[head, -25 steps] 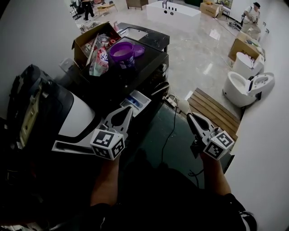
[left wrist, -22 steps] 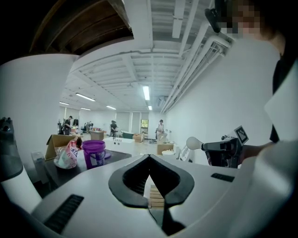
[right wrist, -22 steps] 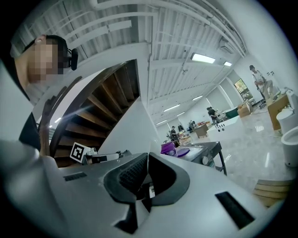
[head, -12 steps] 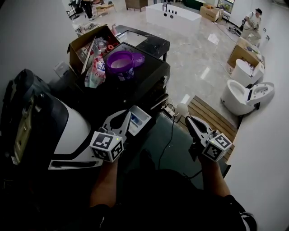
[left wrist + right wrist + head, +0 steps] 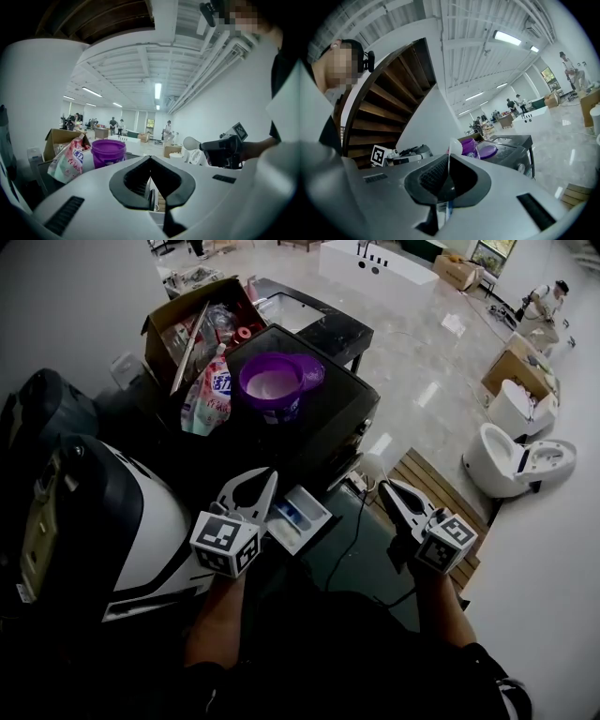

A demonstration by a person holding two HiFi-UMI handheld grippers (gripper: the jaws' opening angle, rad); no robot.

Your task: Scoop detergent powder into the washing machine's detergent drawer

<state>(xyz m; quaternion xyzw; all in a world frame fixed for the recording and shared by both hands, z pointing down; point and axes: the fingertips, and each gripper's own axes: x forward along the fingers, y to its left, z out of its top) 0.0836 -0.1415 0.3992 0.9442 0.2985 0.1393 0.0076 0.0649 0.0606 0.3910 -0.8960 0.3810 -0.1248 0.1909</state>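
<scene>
Below the purple tub [image 5: 274, 385], the drawer [image 5: 300, 519] juts lengthwise out of the washing machine [image 5: 330, 404]. The right gripper [image 5: 384, 487] clamps a white scoop [image 5: 191, 143] pointing forward along its jaws. The left gripper [image 5: 270, 477], closed and empty, sits beside the drawer.

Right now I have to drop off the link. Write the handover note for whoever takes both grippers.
Left gripper: fingers together, nothing clearly held, beside the open detergent drawer.
Right gripper: shut on the white scoop, held clear to the right of the washing machine.
Purple powder tub stands open on the washing machine, lid beside it.
Done: drawer out, tub open, scoop in hand.
Left: fill the scoop at the tub, tip it into the drawer.
</scene>
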